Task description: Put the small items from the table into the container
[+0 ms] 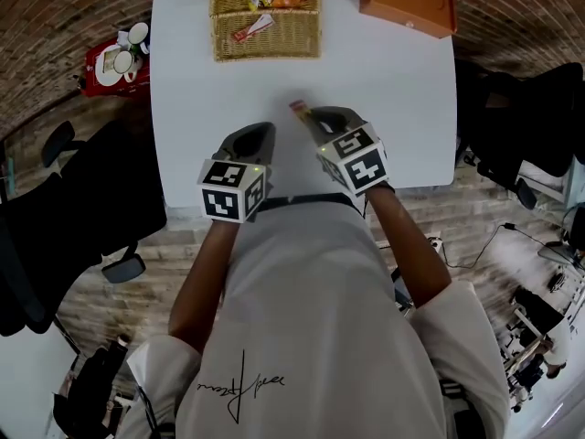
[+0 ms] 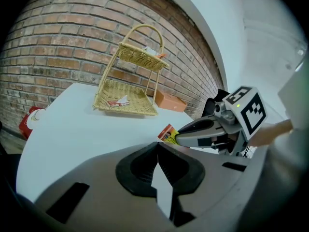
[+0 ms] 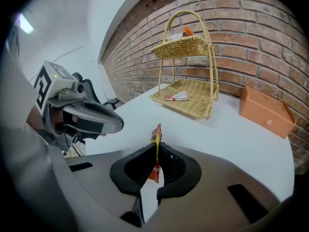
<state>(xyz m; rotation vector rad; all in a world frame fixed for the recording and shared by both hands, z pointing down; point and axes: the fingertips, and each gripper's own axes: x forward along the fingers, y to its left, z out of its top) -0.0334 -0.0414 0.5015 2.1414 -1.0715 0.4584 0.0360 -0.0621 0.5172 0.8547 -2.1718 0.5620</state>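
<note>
Right gripper's (image 3: 156,148) fingers pinch a sachet (image 3: 156,133); left gripper's (image 2: 157,147) fingers are pressed together. Wicker basket (image 1: 265,48) and orange box (image 1: 407,3) stand far across the table (image 1: 201,108).

The wicker basket (image 1: 265,46) and orange box (image 1: 407,3) are cut off by the head view's top edge. Print on the sachet (image 3: 155,149) is too small to read.

Sachet (image 3: 156,131): thin, red and yellow, upright, edge-on, pinched in my right gripper (image 3: 157,151).
Basket (image 3: 193,100): I see two wicker tiers, standing well beyond it.
Contents: white-red packet (image 3: 176,97) below, orange packet (image 3: 185,32) above.
</note>
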